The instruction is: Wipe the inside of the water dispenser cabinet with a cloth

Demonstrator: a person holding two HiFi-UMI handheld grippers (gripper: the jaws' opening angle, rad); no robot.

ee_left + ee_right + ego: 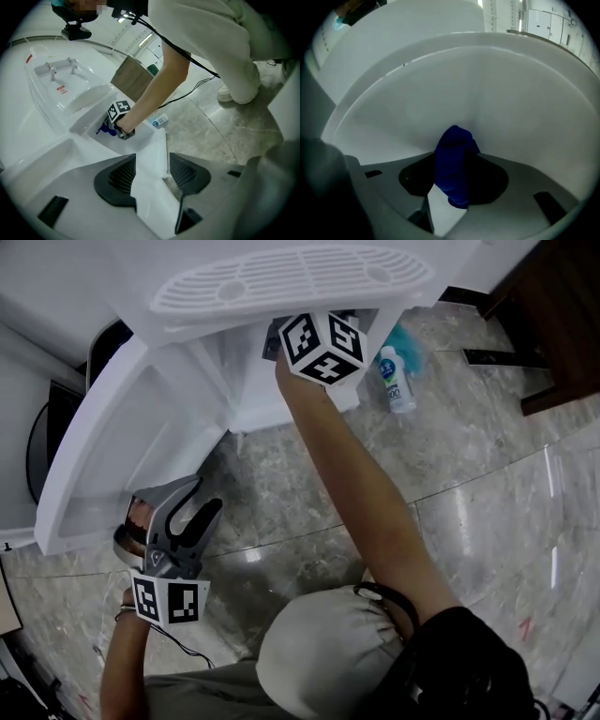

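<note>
The white water dispenser cabinet (246, 381) stands with its door (112, 456) swung out to the left. My right gripper reaches into the cabinet; in the head view only its marker cube (323, 345) shows, the jaws being hidden inside. In the right gripper view the right gripper (454, 174) is shut on a bunched blue cloth (453, 150) that is against the curved white inner wall (497, 98). The left gripper (152, 176) is shut on the free edge of the door (151, 197). From that side I also see the blue cloth (105, 130) inside the opening.
A white drip grille (281, 282) juts out above the cabinet opening. A small plastic bottle (396, 381) lies on the marble floor beside the dispenser. A cardboard box (136, 77) stands behind it. Dark wooden furniture (553, 315) is at the top right.
</note>
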